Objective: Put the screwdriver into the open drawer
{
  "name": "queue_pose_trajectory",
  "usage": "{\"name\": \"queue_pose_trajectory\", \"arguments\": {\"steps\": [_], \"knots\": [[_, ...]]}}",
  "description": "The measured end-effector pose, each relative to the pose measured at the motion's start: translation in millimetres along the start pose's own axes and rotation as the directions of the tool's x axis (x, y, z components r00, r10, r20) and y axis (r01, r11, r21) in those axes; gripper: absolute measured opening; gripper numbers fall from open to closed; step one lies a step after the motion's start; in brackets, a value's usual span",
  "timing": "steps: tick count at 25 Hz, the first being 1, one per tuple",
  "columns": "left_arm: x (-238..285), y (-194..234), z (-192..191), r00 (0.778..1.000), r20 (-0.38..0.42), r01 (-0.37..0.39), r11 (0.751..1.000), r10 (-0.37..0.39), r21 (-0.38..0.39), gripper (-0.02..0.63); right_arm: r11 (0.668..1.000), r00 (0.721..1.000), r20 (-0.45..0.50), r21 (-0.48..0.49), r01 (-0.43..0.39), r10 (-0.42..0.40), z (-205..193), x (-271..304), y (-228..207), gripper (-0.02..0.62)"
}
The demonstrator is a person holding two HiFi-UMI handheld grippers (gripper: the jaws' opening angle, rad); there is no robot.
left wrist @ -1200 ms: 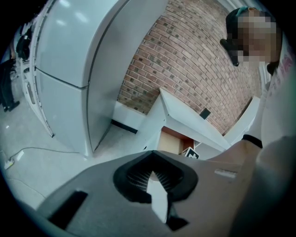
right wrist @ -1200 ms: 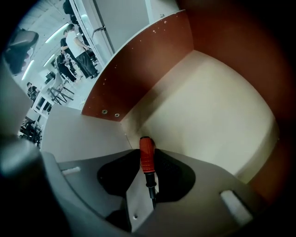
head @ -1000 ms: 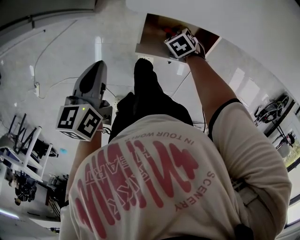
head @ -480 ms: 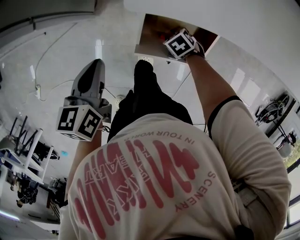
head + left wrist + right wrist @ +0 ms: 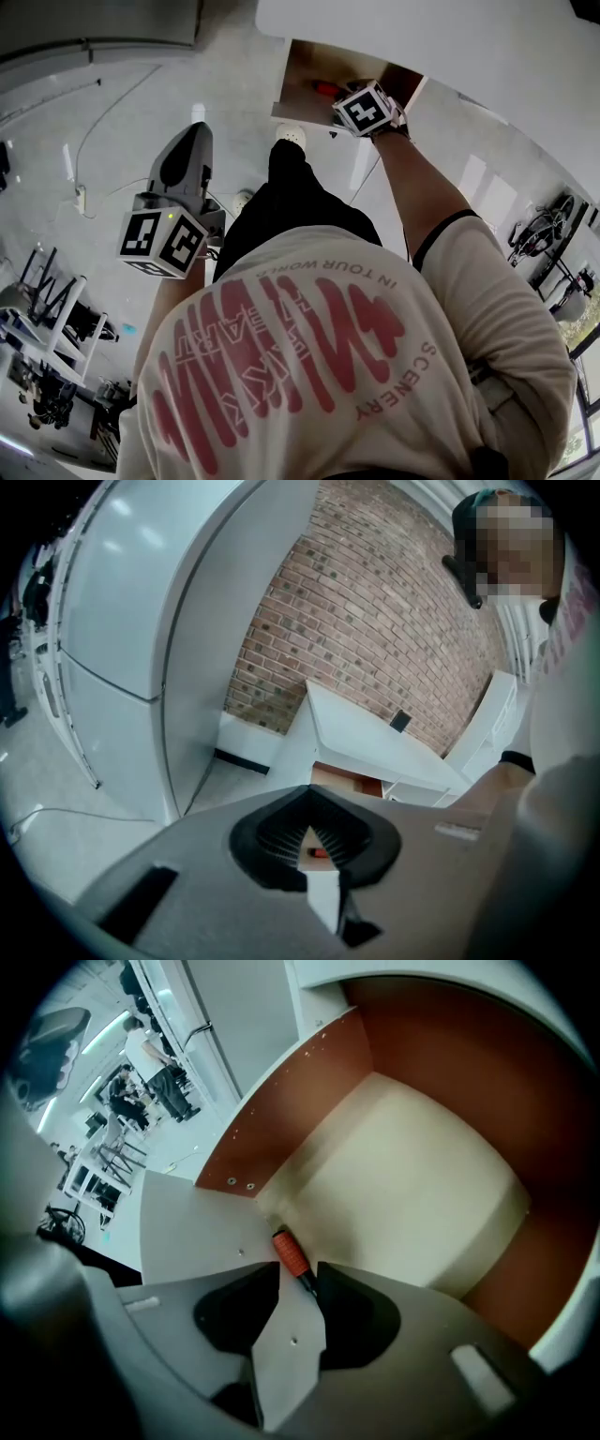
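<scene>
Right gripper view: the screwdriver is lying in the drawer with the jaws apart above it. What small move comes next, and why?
Probably lift the right gripper straight up out of the drawer, with its jaws open. The screwdriver lies on the drawer floor by a corner, and the pads seem clear of it, so nothing is left to hold.

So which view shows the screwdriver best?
The right gripper view: the screwdriver lies close, its ribbed orange handle clear in the drawer corner. The head view gives only a small red streak in the drawer; the left gripper view, a tiny red speck.
</scene>
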State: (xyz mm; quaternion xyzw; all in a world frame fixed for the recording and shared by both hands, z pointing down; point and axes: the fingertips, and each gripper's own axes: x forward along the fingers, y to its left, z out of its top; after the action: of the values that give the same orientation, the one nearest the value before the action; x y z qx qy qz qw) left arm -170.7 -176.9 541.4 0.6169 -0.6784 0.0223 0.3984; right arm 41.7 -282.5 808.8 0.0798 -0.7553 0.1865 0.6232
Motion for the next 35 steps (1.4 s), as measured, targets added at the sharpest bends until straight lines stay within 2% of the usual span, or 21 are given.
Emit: {"name": "queue_pose_trajectory", "arguments": {"steps": [2,4,7,9,12,14,16,18,20,24,27,30,35], "knots": [[-4.4,-5.7,10.9,0.999,0.027,0.018,1.000,-0.018,-0.003,0.006,0.996,0.999,0.032,0.092,0.005,-0.008,1.1,-15.2,0.2,0.132],[-4.6,-12.2,27.2,0.996,0.076,0.049,0.999,-0.048,-0.007,0.006,0.977,0.992,0.115,0.210,0.023,-0.048,15.5,-33.9,-11.5,0.123],[-16.0,-34.0,37.9,0.990,0.108,0.088,0.996,-0.087,0.003,0.006,0.919,0.982,0.176,0.395,-0.004,-0.072,3.4,-65.4,-5.1,0.121],[-20.7,-50.2,46.6,0.984,0.127,0.121,0.992,-0.124,0.025,0.006,0.883,0.972,0.216,0.470,-0.021,-0.092,-1.1,-87.3,0.9,0.112],[-23.0,-74.3,63.0,0.968,0.156,0.188,0.979,-0.199,0.078,0.006,0.853,0.945,0.295,0.520,-0.035,-0.141,6.1,-121.6,3.1,0.089],[-31.7,-88.9,66.2,0.959,0.156,0.223,0.968,-0.238,0.112,0.006,0.849,0.928,0.334,0.528,-0.037,-0.167,2.5,-142.6,12.5,0.067],[-46.4,-100.7,69.7,0.949,0.159,0.252,0.957,-0.274,0.145,0.006,0.845,0.910,0.370,0.534,-0.044,-0.186,-3.9,-162.9,26.8,0.020],[-65.5,-109.1,75.2,0.936,0.169,0.280,0.944,-0.309,0.176,0.006,0.830,0.886,0.416,0.553,-0.069,-0.204,-7.9,-185.0,42.5,0.012],[-81.7,-112.2,85.7,0.921,0.184,0.303,0.929,-0.343,0.214,0.006,0.806,0.838,0.491,0.582,-0.112,-0.238,-1.1,-211.6,52.4,0.014],[-117.1,-113.4,101.8,0.895,0.218,0.336,0.911,-0.388,0.240,0.006,0.754,0.702,0.632,0.623,-0.207,-0.329,9.6,-275.2,75.5,0.014],[-148.0,-120.6,110.9,0.867,0.253,0.369,0.895,-0.429,0.251,0.006,0.734,0.609,0.694,0.629,-0.255,-0.383,11.7,-322.7,97.0,0.012],[-177.6,-130.0,118.5,0.836,0.276,0.402,0.872,-0.474,0.279,0.006,0.757,0.516,0.747,0.602,-0.256,-0.420,21.1,-370.2,122.2,0.014],[-222.4,-147.6,122.1,0.787,0.280,0.464,0.826,-0.550,0.318,0.006,0.816,0.381,0.801,0.552,-0.172,-0.462,29.2,-445.5,166.9,0.012]]}}
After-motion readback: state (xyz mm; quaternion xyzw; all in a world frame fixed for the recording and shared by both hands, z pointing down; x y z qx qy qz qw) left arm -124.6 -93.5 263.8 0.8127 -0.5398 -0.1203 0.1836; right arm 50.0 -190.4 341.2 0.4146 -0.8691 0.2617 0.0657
